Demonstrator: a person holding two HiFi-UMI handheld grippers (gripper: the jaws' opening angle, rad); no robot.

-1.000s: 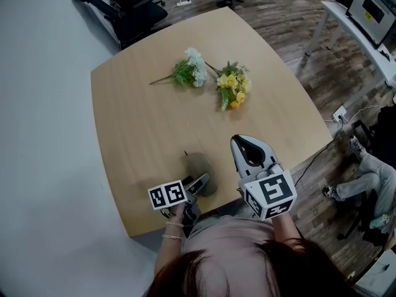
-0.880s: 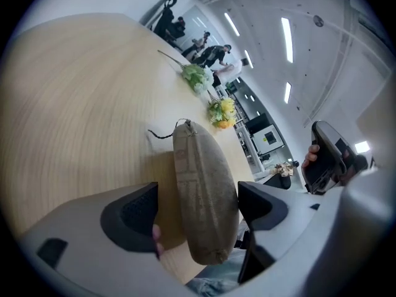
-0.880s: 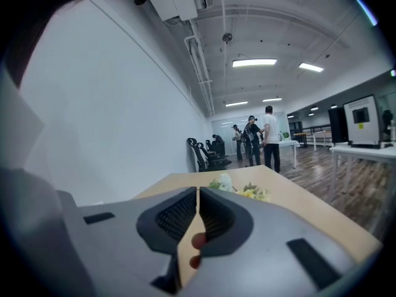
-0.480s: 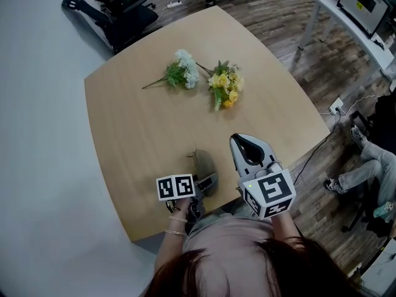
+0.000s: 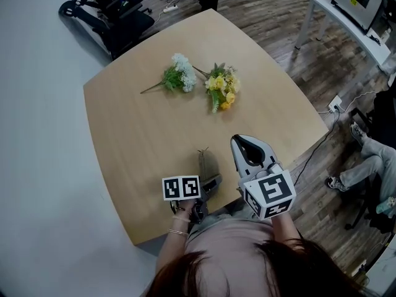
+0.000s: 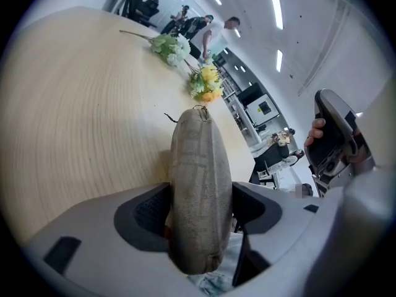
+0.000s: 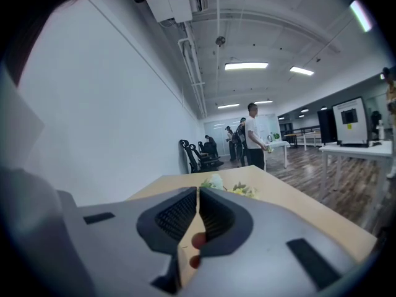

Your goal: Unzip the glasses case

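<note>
Closing just now, left claw (image 6: 199, 212) clamps glasses case (image 6: 197, 159) between its pads; right claw (image 7: 197, 198) pressed together.

The person has dark reddish-brown hair (image 5: 247, 271), a pale mauve top (image 5: 226, 231) and thin bracelets (image 5: 176, 231) at the left wrist. The left gripper (image 5: 215, 179) and right gripper (image 5: 242, 141) have pale grey shells, black ribbed pads (image 7: 176, 215) and white cubes (image 5: 270, 192) printed with black square markers

Left gripper (image 5: 212, 182), tilted downward, its jaws having just been closing and now pressing on both sides of the glasses case (image 6: 197, 184); right gripper (image 5: 248, 143), held nearly level alongside, jaws together with nothing between them.
</note>
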